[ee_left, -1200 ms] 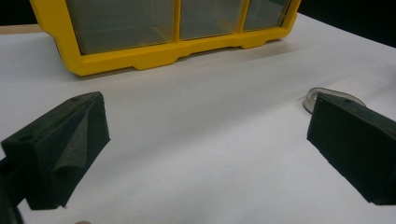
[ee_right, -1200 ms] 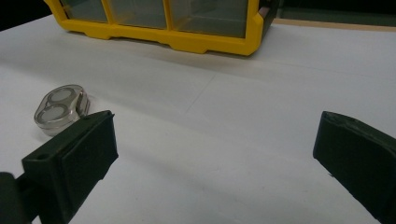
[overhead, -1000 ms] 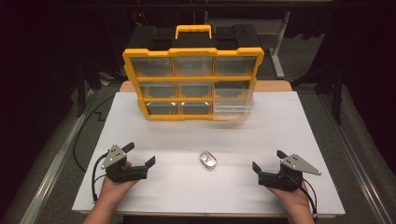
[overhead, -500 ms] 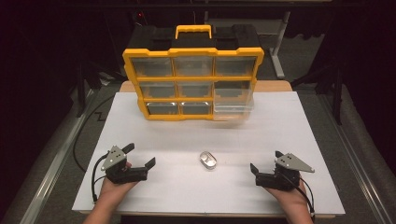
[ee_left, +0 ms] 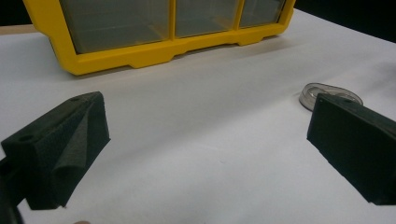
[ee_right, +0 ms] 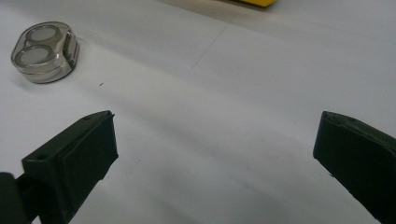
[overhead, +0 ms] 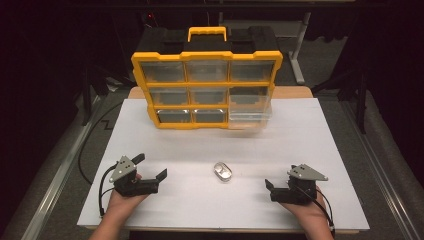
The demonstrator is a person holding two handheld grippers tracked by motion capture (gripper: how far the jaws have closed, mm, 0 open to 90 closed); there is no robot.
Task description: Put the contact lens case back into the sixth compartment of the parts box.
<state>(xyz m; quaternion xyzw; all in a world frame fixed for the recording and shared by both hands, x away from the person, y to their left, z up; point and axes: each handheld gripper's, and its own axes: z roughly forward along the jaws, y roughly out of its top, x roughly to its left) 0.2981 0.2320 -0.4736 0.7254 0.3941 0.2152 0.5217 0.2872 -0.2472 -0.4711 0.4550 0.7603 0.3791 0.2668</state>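
Observation:
A small clear oval case (overhead: 222, 171) with two round white pieces inside lies on the white tabletop (overhead: 310, 140). My left gripper (overhead: 150, 167) rests to its left, jaws wide open with nothing between them. In the left gripper view the gripper (ee_left: 210, 140) points toward the yellow organizer (ee_left: 163, 46), and the clear case (ee_left: 329, 93) peeks out behind the right jaw. My right gripper (overhead: 279, 181) sits to the right of the case, also open and empty. In the right gripper view the gripper (ee_right: 215, 154) faces bare table, with the case (ee_right: 44, 51) far up at the left.
A yellow organizer (overhead: 207, 87) with clear-fronted compartments stands tilted at the back of the table. One clear drawer (overhead: 250, 114) at its lower right sticks out. Dark floor and metal frames surround the table.
My right gripper has slid a little to the left, toward the clear case. The left gripper and the case have stayed where they were.

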